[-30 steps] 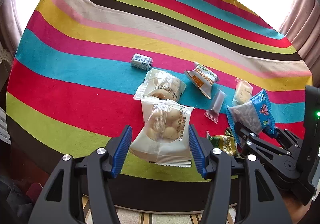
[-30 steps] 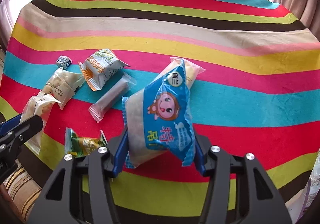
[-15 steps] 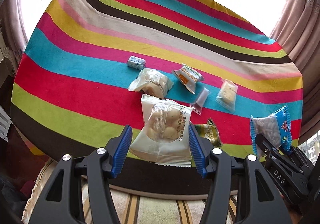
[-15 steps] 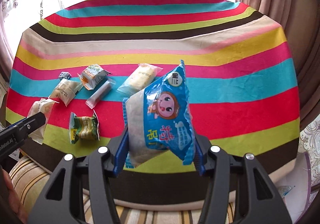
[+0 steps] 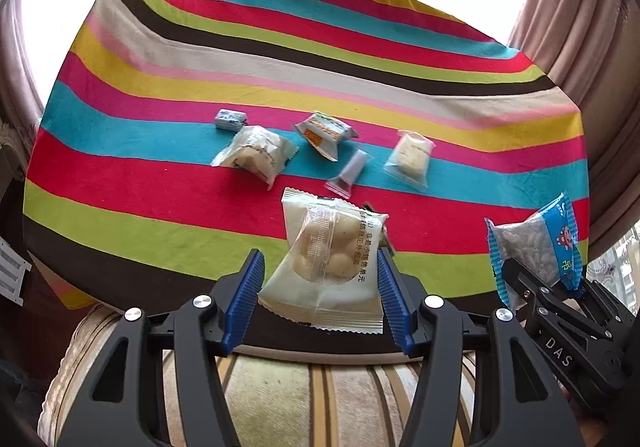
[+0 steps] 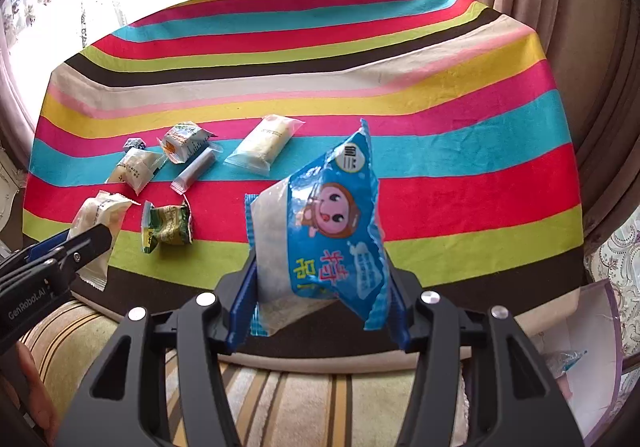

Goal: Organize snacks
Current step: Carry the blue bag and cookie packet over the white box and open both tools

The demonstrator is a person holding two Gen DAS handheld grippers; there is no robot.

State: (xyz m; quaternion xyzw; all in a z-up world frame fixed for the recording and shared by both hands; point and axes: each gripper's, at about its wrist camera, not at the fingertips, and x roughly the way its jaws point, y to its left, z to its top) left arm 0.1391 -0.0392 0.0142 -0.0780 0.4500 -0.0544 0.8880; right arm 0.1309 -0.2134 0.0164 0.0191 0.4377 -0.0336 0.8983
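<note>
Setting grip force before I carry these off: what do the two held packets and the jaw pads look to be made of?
White packet: thin plastic film, glossy, part clear, showing round pieces; crimped bottom seal.
Blue cartoon packet: shiny printed film with a clear side showing pale contents; crinkled, zigzag-cut edges.
Pads: blue, matte, ribbed, probably rubber or soft plastic. Both packets look easy to crush.

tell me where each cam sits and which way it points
Left wrist: on the left gripper, angled down across the striped table; own fingers clamp a white packet, right gripper at the right edge.
Right wrist: on the right gripper, same tilt; clamps a blue bag, left gripper at the left edge.
Shared: table, both grippers, loose snacks.
</note>
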